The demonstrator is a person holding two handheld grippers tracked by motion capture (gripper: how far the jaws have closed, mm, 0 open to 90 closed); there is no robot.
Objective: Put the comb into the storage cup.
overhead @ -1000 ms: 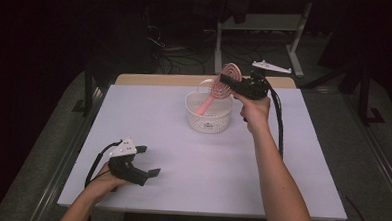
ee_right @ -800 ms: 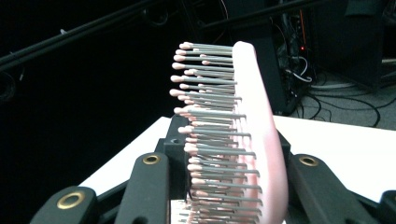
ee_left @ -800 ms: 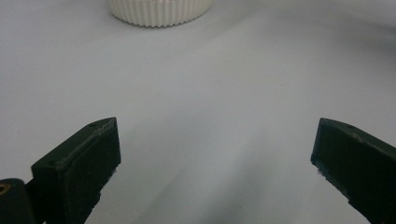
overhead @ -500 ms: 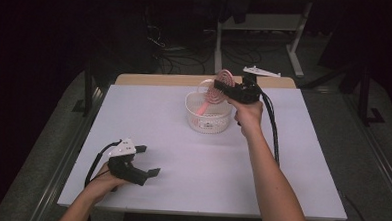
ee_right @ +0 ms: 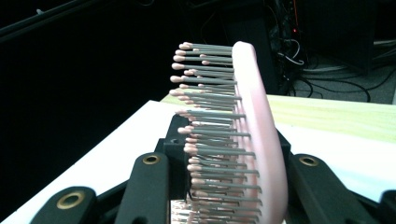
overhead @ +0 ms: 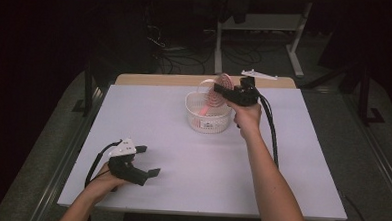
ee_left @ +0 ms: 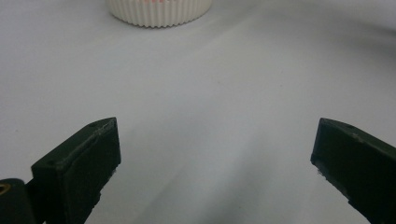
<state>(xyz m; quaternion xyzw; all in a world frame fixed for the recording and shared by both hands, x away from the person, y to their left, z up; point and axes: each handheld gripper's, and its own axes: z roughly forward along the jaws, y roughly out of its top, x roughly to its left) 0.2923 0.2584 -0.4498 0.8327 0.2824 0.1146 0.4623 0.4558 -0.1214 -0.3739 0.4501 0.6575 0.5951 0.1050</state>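
A pink hairbrush (overhead: 219, 93) is being held between the jaws of the right gripper (overhead: 224, 92), which are being kept closed on the brush head. In the high view the brush is being carried above a white round basket (overhead: 208, 122) that is standing on the far middle part of the white table (overhead: 291, 179); the handle of the brush is being pointed down into the basket, while the head is being kept over its far rim. Whether the handle is touching the inside of the basket cannot be told. In the right gripper view the brush (ee_right: 243, 140) is being seen from close, standing upright, with its grey bristles and their pink tips pointing to the left, and the jaws are being pressed against it from both sides. The right hand (overhead: 247, 118) is being held just beside the basket, on its right. The left gripper (overhead: 144, 162) is being rested low over the near left part of the table, well apart from the basket, with the jaws standing wide and nothing between them. In the left gripper view the ribbed wall of the basket (ee_left: 159, 10) is being shown far ahead, at the top edge.
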